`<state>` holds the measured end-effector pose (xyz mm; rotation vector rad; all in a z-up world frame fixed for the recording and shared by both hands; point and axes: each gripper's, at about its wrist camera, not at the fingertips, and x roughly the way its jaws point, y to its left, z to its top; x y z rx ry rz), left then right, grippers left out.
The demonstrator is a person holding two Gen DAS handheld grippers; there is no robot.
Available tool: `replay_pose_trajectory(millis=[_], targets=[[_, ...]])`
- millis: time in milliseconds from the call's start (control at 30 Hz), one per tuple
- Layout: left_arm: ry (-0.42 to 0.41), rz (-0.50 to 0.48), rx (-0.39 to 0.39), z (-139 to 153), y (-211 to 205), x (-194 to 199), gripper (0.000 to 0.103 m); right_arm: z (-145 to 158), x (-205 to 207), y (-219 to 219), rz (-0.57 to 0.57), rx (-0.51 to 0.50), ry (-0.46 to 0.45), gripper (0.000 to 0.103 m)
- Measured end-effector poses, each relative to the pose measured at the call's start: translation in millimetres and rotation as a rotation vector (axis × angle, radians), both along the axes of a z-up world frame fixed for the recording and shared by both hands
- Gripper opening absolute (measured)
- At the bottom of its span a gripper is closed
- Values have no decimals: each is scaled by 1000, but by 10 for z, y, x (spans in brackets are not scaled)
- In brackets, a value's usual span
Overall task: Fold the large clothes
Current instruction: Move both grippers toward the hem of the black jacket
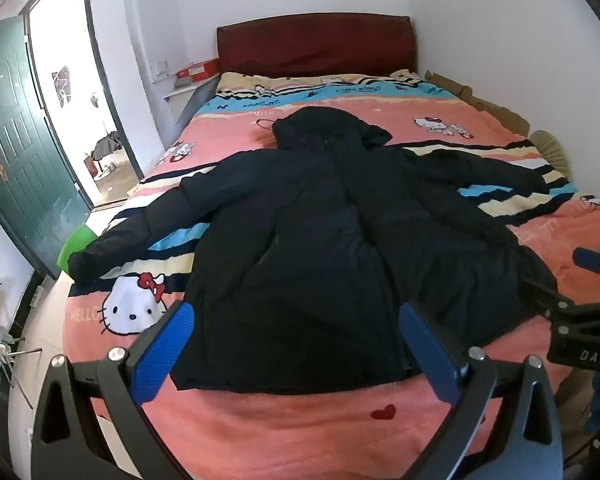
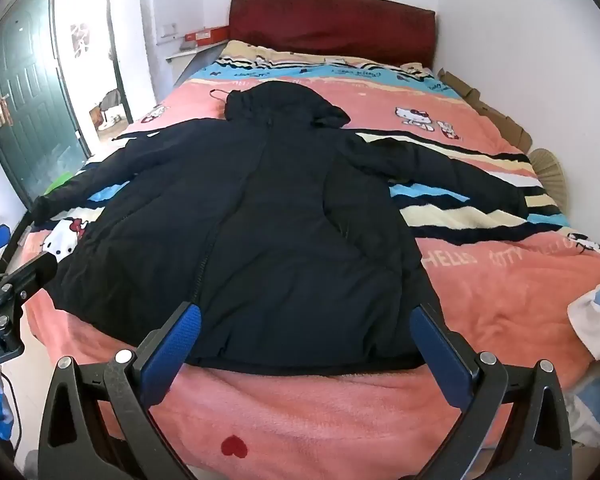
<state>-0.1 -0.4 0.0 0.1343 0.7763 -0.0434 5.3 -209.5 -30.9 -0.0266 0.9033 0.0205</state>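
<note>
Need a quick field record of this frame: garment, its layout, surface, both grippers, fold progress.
garment: black hooded jacket
layout: spread flat, zipper side up, hood toward the headboard, both sleeves out to the sides
surface: pink cartoon blanket on the bed
left gripper: open, empty, above the jacket's hem
right gripper: open, empty, above the hem
fold progress: none yet, no part folded over
</note>
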Motion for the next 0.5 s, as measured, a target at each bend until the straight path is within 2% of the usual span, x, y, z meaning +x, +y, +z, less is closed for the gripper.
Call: replay_pose_trajectory(millis=[500], targets=[[8,-3,0,-91,-18,16,103,-34,26,-11,-5,3,14,103]])
